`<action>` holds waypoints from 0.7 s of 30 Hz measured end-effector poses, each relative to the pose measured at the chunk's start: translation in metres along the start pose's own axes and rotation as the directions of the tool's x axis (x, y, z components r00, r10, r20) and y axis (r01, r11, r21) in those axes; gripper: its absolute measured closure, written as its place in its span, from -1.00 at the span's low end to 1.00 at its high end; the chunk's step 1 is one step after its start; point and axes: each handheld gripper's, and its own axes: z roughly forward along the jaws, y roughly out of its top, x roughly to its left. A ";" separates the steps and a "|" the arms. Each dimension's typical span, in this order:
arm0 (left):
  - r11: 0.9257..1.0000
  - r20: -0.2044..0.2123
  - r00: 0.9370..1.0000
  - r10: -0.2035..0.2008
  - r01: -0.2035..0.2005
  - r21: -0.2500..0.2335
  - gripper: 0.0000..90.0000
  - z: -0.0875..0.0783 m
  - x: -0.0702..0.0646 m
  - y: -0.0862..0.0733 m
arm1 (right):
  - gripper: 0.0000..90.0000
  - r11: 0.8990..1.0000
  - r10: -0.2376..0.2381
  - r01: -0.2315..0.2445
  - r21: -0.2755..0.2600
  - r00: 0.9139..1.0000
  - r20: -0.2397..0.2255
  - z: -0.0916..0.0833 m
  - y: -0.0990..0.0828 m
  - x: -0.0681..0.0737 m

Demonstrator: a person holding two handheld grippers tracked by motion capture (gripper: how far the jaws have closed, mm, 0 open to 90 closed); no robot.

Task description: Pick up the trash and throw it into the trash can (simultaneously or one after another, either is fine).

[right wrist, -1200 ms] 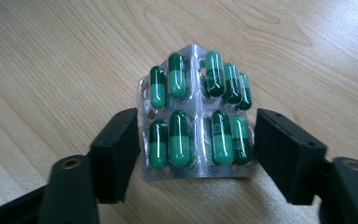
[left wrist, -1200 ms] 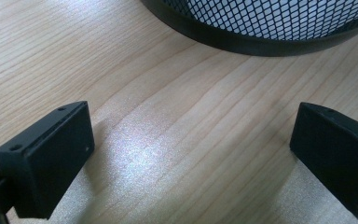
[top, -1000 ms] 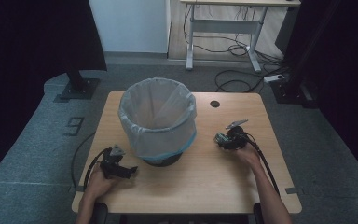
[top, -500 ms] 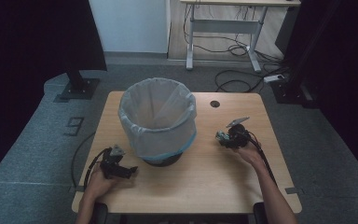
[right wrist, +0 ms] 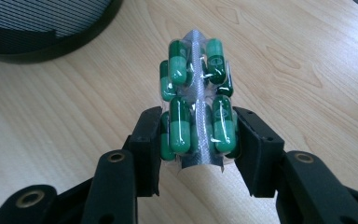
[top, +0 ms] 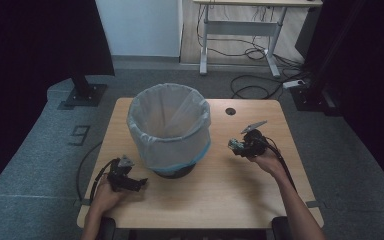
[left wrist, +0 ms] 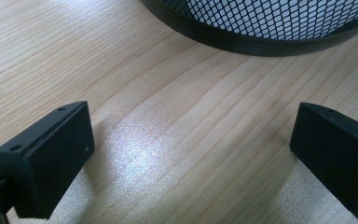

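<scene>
Wooden and pale, the surface [top: 220, 190] carries a black mesh waste bin [top: 170, 130] lined with a whitish bag, standing near its middle. At the near left corner, just beside the bin's base, a hand [top: 105, 197] holds the left gripper [top: 139, 183] low over the wood, its fingers [left wrist: 46, 163] spread wide with nothing between them. To the right of the bin, well apart from it, the right gripper [top: 233, 145] is raised a little above the wood, its fingers [right wrist: 149, 144] closed on a folded blister pack of green capsules [right wrist: 196, 107], which stands up out of the grip.
</scene>
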 end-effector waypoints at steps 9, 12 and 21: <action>1.000 0.000 1.000 0.000 0.000 0.000 -1.00 0.000 0.000 0.000 | 0.22 1.000 -0.003 0.003 -0.002 1.000 -0.021 -0.019 0.011 0.008; 1.000 0.000 1.000 0.000 0.000 0.000 -1.00 0.000 0.000 0.000 | 0.22 1.000 -0.010 0.010 -0.011 1.000 -0.020 -0.028 0.016 0.009; 1.000 0.000 1.000 0.000 0.000 0.000 -1.00 0.000 0.000 0.000 | 0.22 0.999 -0.012 0.011 -0.039 0.999 -0.042 -0.057 0.032 0.012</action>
